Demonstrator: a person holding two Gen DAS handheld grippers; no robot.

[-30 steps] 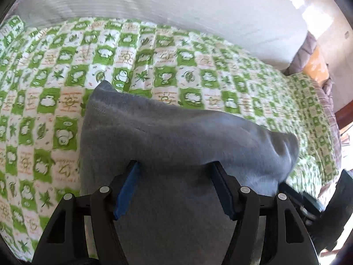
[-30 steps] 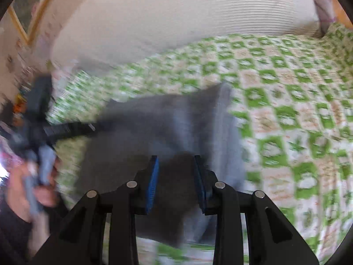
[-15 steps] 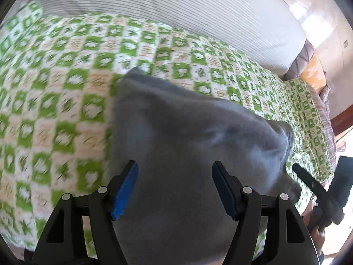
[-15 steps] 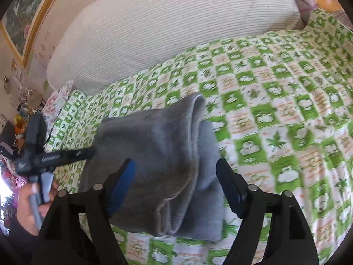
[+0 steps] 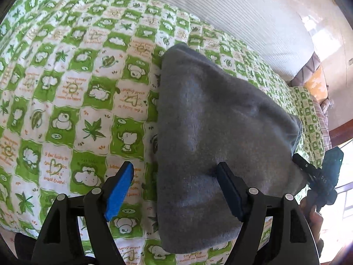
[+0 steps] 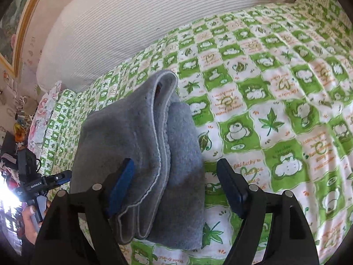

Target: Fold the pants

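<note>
The grey fleece pants (image 5: 216,128) lie folded into a thick stack on the green and white bedspread (image 5: 72,92). My left gripper (image 5: 175,186) is open and empty, above the near left edge of the stack. In the right wrist view the pants (image 6: 141,150) show layered edges with light seams. My right gripper (image 6: 174,182) is open and empty over the near right part of the stack. The other gripper shows at the right edge of the left wrist view (image 5: 317,176) and at the left edge of the right wrist view (image 6: 42,183).
A long white ribbed pillow (image 6: 141,22) lies along the far side of the bed. A floral pillow (image 6: 42,114) sits at the left end, a framed picture (image 6: 13,22) hangs on the wall. An orange and mauve pillow (image 5: 315,81) lies at the right end.
My right gripper has opened and let go of the pants. Both grippers have drawn back. My left gripper has shifted left, so the stack now sits under its right finger.
</note>
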